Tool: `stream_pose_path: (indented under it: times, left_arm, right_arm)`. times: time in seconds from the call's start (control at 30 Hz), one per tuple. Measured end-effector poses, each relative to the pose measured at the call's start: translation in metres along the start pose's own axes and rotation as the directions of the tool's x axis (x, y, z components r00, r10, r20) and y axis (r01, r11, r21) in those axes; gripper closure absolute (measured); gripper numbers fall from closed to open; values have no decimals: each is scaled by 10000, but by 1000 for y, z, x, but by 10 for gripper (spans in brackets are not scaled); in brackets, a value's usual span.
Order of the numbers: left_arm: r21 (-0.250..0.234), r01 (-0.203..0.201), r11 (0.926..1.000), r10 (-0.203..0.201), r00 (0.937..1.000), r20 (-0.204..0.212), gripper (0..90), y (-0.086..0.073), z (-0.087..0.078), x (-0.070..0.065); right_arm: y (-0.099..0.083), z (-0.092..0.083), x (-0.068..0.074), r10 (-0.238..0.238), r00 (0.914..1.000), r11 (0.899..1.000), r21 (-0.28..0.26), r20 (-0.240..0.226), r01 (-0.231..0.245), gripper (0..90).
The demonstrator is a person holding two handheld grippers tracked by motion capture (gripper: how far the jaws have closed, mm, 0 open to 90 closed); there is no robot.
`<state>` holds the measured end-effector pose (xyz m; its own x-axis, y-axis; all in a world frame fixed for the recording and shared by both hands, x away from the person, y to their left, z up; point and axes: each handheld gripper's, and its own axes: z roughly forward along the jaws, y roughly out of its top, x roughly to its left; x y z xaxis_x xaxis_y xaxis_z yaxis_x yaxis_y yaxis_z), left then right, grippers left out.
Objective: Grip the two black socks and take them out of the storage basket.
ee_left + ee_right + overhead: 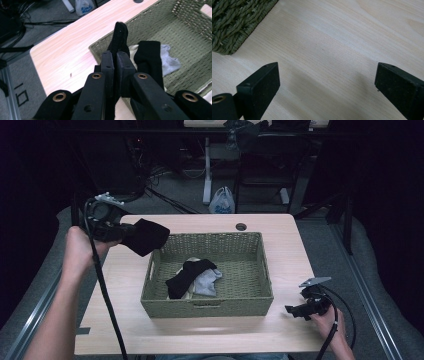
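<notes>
Above the basket (pixel 207 307) rim's far left corner, our left gripper (pixel 118 231) pinches a black sock (pixel 146 236); a thin grip could drop it outside; right gripper (pixel 299 310) spread

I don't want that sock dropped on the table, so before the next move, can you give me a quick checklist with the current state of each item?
1. Left gripper shut on the black sock: ok.
2. Sock held over the basket: not ok; it hangs above the far-left corner, partly outside the rim.
3. Room in the basket: ok; a second black sock and a grey sock lie near the middle, with bare weave around them.
4. Right gripper out of the way: ok; open, low over the table to the right of the basket.
5. How firm the grip is: cannot tell.
</notes>
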<state>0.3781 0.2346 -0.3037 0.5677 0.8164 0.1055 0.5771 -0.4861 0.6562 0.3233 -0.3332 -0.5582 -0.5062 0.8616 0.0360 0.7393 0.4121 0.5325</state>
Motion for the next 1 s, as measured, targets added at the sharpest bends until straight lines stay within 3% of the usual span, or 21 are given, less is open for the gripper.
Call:
stream_pose_path:
  times: [0.4, 1.0]
  left_arm:
    - [-59, 873, 9962, -874, 9955, -362, 850, -37, -9, 26]
    - [450, 1913, 9805, -1866, 9780, -929, 849, -92, 12, 41]
  right_arm:
    - [0, 0, 1, -53, 9999, 10000, -30, -124, 53, 53]
    - [0, 0, 1, -11, 9999, 10000, -7, -139, 11, 52]
